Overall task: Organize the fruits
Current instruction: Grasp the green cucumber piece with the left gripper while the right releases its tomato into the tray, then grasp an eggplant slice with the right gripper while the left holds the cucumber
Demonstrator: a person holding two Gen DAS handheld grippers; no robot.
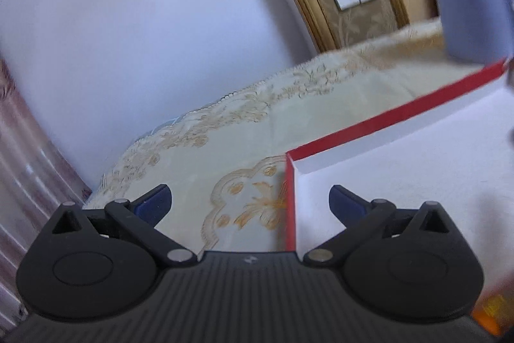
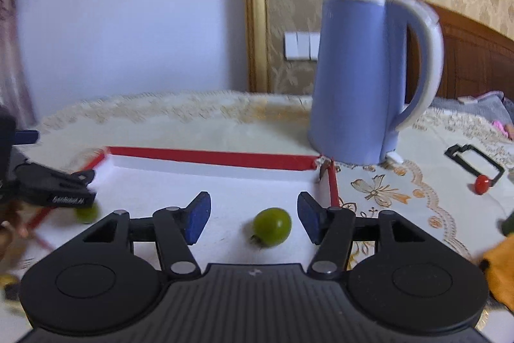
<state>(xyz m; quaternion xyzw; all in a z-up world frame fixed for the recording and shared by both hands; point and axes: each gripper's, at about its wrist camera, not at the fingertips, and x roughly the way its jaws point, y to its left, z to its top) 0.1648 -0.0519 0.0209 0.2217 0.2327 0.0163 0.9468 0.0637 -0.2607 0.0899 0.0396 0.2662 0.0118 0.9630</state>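
Right gripper [image 2: 253, 222], lower centre of its view: jaws spread, pads clear of the green fruit [image 2: 272, 226] lying between them on the white floor of the red-rimmed box [image 2: 212, 157]. Second green fruit [image 2: 86, 213] at lower left, under the left gripper [image 2: 53, 185]. Left gripper jaws spread wide, empty. Blue kettle [image 2: 363, 79] stands upper right, behind the box corner.
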